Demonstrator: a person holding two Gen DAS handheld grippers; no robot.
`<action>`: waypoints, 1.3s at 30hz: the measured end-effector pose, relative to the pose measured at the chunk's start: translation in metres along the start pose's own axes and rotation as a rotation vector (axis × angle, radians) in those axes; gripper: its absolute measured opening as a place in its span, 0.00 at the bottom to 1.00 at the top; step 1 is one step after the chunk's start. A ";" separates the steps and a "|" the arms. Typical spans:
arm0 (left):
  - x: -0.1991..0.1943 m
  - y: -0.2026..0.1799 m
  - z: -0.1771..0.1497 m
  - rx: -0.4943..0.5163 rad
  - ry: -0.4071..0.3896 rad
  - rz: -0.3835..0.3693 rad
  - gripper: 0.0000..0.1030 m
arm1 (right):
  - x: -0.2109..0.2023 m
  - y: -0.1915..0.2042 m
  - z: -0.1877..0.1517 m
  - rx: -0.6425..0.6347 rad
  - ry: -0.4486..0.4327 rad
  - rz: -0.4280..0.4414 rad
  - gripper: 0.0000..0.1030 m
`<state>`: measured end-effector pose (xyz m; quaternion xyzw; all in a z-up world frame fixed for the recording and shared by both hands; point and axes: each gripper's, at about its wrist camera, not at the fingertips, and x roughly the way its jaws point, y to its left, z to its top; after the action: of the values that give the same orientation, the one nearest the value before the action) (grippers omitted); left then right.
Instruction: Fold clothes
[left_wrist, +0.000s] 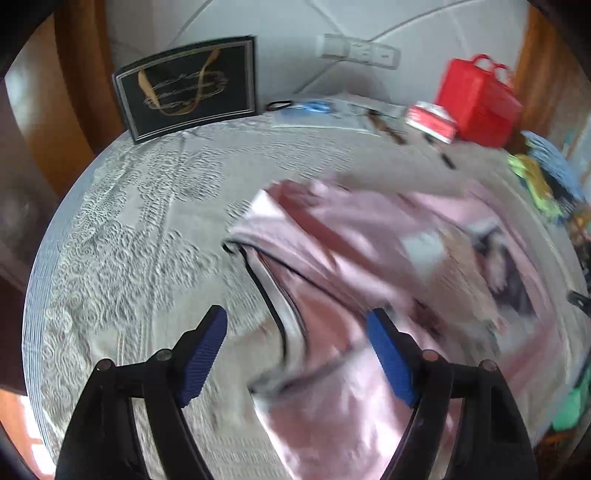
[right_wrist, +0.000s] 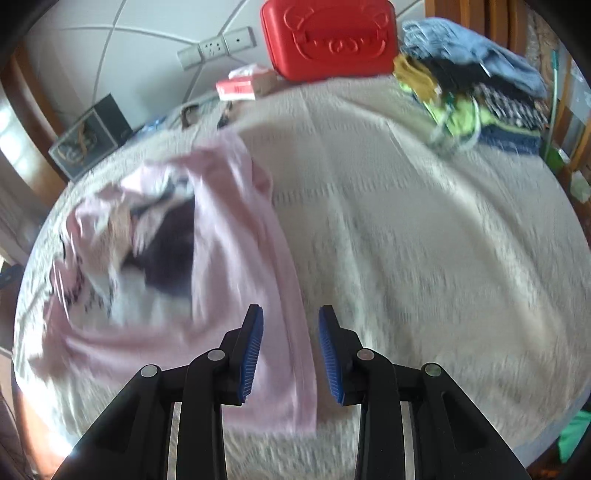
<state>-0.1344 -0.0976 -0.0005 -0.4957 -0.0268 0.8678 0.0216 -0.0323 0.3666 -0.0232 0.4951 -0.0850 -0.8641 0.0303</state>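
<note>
A soft pink shirt with a dark picture on its front (left_wrist: 369, 266) lies crumpled on a round bench covered with a white lacy cloth (left_wrist: 140, 221). Both views are blurry.

The left gripper (left_wrist: 297, 325) hangs just above the shirt's black-edged neck. Its blue fingers (left_wrist: 205, 354) are spread wide apart and hold nothing.

The right gripper (right_wrist: 291, 332) hangs over the near edge of the shirt (right_wrist: 236, 258). Its blue fingers (right_wrist: 253, 354) are spread a little, with a strip of pink cloth seen in the gap. They are not pinching it.

At the far side of the bench stand a red plastic box with a bear face (right_wrist: 328, 37) and a black paper bag with gold handles (left_wrist: 188, 85). A pile of folded clothes in blue, green and dark colours (right_wrist: 476, 88) sits on the right side, well apart from the shirt. A small red and white box (right_wrist: 240, 86) lies just beside the red box.
</note>
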 end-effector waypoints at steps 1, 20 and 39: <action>0.014 0.006 0.014 -0.024 0.012 0.002 0.76 | 0.004 0.002 0.012 0.007 0.000 0.013 0.31; 0.168 -0.006 0.136 -0.002 0.192 -0.112 0.76 | 0.171 0.068 0.227 0.023 0.160 0.062 0.62; 0.117 -0.066 0.208 0.141 -0.120 0.271 0.07 | 0.128 0.120 0.241 -0.254 -0.136 -0.185 0.04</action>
<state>-0.3720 -0.0295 0.0093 -0.4392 0.1002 0.8906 -0.0628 -0.3090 0.2594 0.0084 0.4335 0.0690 -0.8985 0.0072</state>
